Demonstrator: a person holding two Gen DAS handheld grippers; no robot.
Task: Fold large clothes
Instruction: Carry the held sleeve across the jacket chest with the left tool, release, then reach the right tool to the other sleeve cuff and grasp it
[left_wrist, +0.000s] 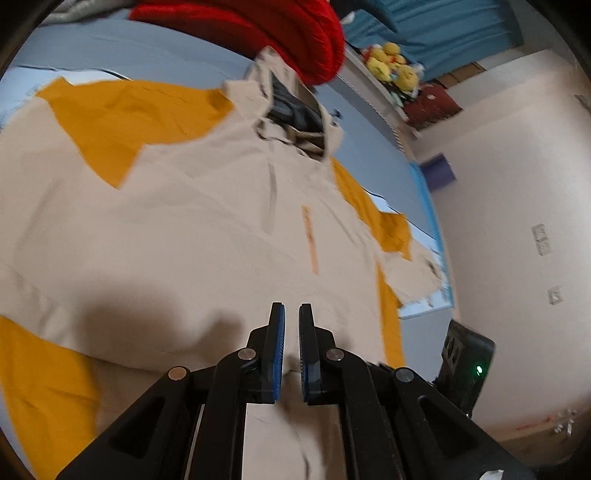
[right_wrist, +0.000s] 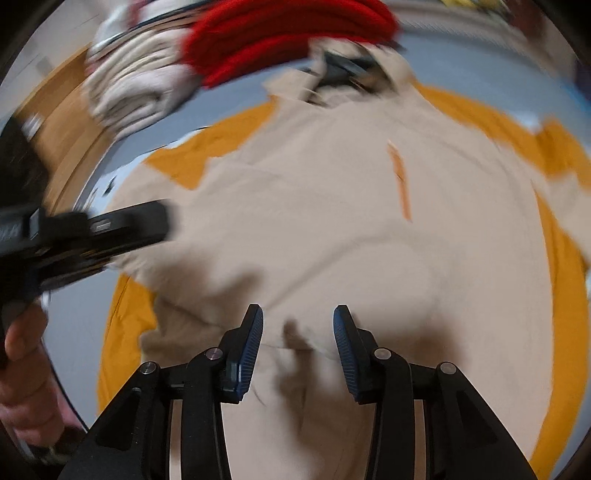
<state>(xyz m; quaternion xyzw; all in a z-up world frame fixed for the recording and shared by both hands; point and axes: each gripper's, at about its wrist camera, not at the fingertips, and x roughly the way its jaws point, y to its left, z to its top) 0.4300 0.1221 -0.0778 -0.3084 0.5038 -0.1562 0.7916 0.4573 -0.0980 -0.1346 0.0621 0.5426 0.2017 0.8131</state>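
A large beige hooded garment (left_wrist: 184, 229) lies spread front-up over an orange cloth (left_wrist: 129, 122) on a blue-grey surface (left_wrist: 129, 48). My left gripper (left_wrist: 291, 314) hovers over its lower part with the jaws nearly together, and a pinch of beige fabric seems caught between the pads. In the right wrist view the left gripper (right_wrist: 162, 218) reaches in from the left, its tip at the beige garment's (right_wrist: 332, 221) side edge, blurred. My right gripper (right_wrist: 298, 317) is open just above the garment's near hem, with creased fabric below the gap and nothing pressed by the pads.
A red knitted garment (left_wrist: 280, 29) lies beyond the hood, and a folded whitish pile (right_wrist: 129, 92) sits beside it. A hand (right_wrist: 26, 369) holds the left tool. Yellow plush toys (left_wrist: 395, 62) line a far ledge. A black device (left_wrist: 469, 354) with a green light stands at the right.
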